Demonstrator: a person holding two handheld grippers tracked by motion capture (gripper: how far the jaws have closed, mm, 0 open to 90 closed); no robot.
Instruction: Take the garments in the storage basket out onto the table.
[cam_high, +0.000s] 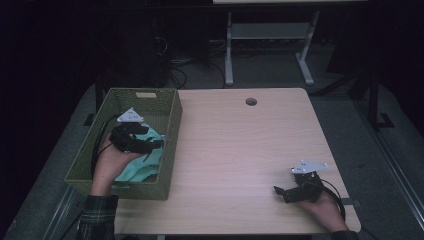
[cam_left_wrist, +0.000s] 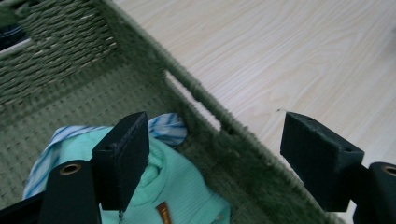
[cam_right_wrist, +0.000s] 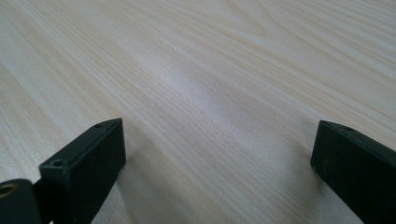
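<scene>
A green woven basket (cam_high: 172, 131) stands at the table's left edge, with a mint-green garment (cam_high: 145, 167) lying inside. My left gripper (cam_high: 154, 144) hovers over the basket above that garment, jaws wide apart and empty. In the left gripper view the mint garment (cam_left_wrist: 177, 186) carries a small brown label, and a blue-striped cloth (cam_left_wrist: 168, 128) lies beside it; the jaws straddle the basket wall (cam_left_wrist: 210, 116). My right gripper (cam_high: 281, 192) rests low at the table's near right, open, nothing between its jaws. Its own view looks along bare wood (cam_right_wrist: 210, 93).
The light wooden table (cam_high: 240, 145) has a round cable hole (cam_high: 251, 101) near its far edge. Beyond it stand a desk frame (cam_high: 270, 35) and cables on the dark floor. The basket's right wall rises between the left gripper and the tabletop.
</scene>
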